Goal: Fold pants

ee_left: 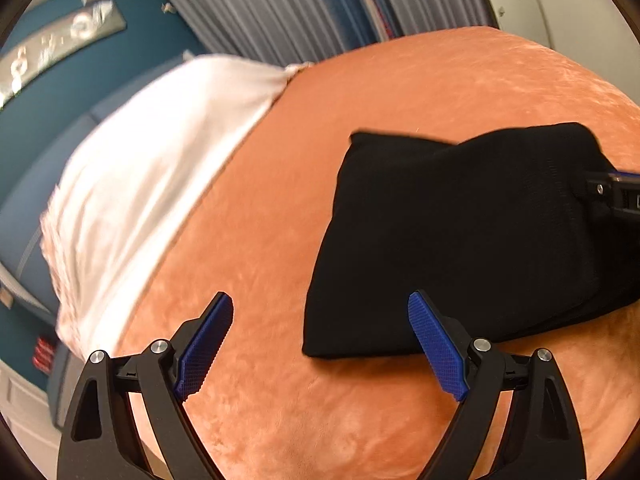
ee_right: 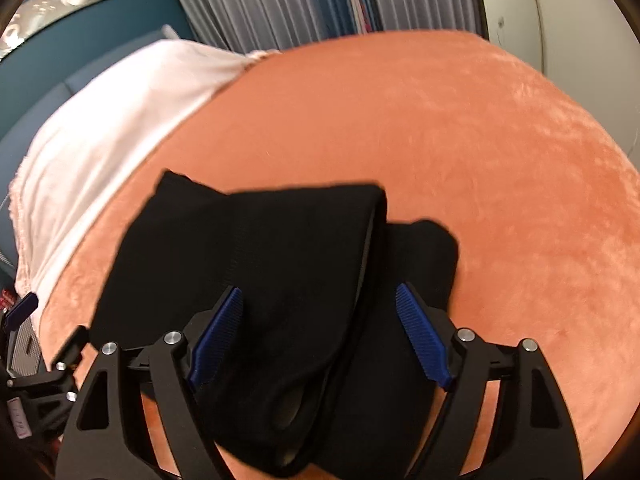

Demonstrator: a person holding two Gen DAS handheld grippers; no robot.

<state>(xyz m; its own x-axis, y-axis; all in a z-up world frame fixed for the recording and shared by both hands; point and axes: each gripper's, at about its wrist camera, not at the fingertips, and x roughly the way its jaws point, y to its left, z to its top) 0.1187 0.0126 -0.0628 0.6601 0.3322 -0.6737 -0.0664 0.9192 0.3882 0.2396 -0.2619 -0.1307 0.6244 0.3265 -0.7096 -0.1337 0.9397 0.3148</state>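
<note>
On the orange plush bed point(ee_left: 400, 92) the black pants point(ee_left: 460, 240) lie as a folded bundle, well clear of the white blanket point(ee_left: 152, 168) bunched along the bed's far-left side. From the right wrist view the bundle runs lengthwise away from the camera, its near end right under the right gripper point(ee_right: 320, 332), so that hand is plainly the nearer one. Its fingers point(ee_right: 420, 336) stand spread, straddling the cloth without pinching it, though whether a pad brushes the fabric I cannot tell. The left gripper point(ee_left: 320, 348) hangs off to the bundle's left over bare bedcover; its fingers point(ee_left: 204, 348) are spread and empty, the right-hand pad just overlapping the pants' near corner. Any further fold would, I judge, start from the right hand's end.
</note>
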